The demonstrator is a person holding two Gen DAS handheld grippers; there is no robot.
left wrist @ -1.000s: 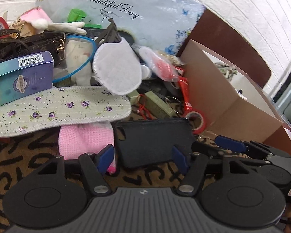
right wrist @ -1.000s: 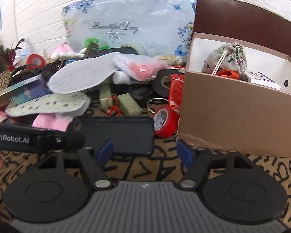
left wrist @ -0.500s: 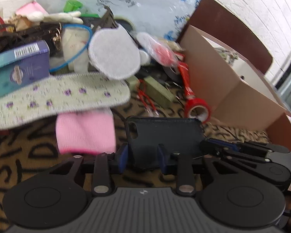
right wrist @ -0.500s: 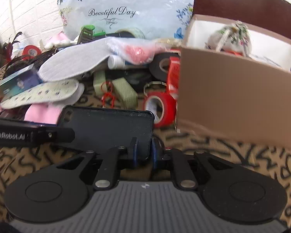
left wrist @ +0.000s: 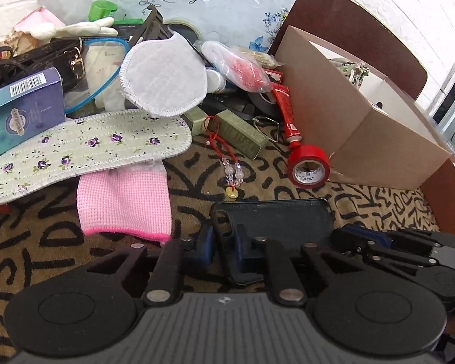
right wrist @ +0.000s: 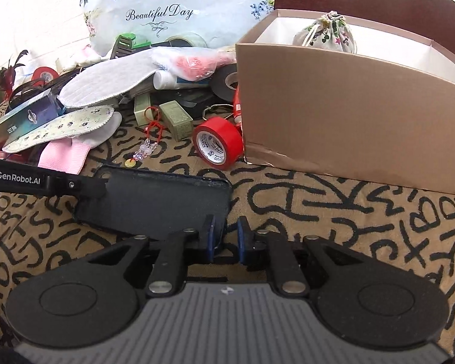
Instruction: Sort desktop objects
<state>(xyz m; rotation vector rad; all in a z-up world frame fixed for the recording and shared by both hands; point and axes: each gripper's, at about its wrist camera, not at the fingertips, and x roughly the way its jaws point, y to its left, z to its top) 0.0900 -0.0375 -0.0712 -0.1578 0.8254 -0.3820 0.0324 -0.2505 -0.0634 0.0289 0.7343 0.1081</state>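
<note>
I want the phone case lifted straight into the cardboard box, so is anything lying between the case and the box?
Nothing blocks it. Between the black phone case and the cardboard box lies only bare patterned cloth. The red tape roll leans by the box's near corner, off to the side. The box wall must be cleared.

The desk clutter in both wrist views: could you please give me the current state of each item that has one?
Left gripper: shut on phone case's near left corner.
Right gripper: shut on its near right corner.
Phone case: pinched at both near corners.
Cardboard box: open-topped, upright.
Drawstring pouch: inside the box, cinched.
Red tape roll: on edge, against the box.
Pink cloth: flat, partly under the floral insole.
</note>
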